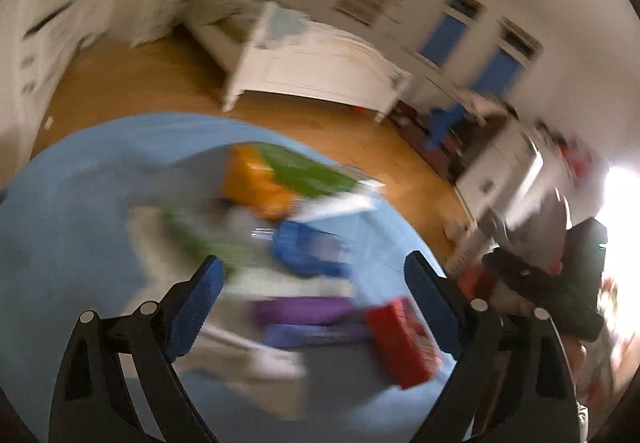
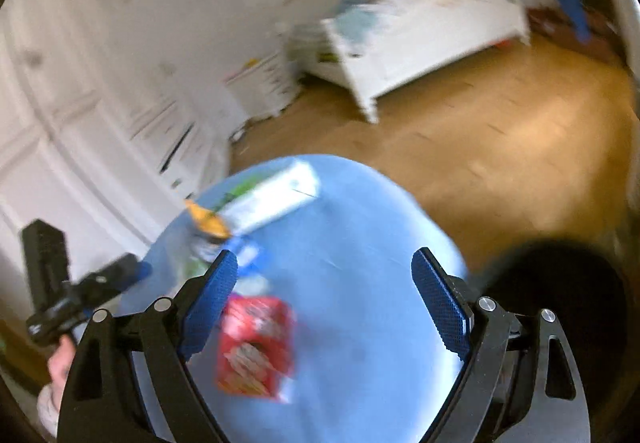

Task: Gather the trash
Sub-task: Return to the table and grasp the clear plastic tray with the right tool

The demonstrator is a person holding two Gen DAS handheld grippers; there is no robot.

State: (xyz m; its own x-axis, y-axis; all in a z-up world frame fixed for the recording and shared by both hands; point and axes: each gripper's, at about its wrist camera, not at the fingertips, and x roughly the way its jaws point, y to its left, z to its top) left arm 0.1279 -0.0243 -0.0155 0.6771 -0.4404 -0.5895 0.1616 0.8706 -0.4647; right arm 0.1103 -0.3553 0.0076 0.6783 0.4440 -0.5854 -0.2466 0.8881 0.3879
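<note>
With both the left hand-held gripper (image 1: 312, 275) and the right hand-held gripper (image 2: 324, 271) spread wide and empty, steady the right one squarely over the red packet (image 2: 256, 347), low in the frame on the blue surface (image 2: 372, 243), before closing.

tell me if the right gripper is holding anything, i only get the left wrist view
Observer: No. In the right wrist view the right gripper is open and empty, over the blue table.
Operator: whats closest to it
Observer: The red packet, lying flat on the table next to one of its fingers.
Operator: any bin near
Observer: A dark round shape sits beyond the table's edge. It is too blurred to say whether it is a bin.
</note>
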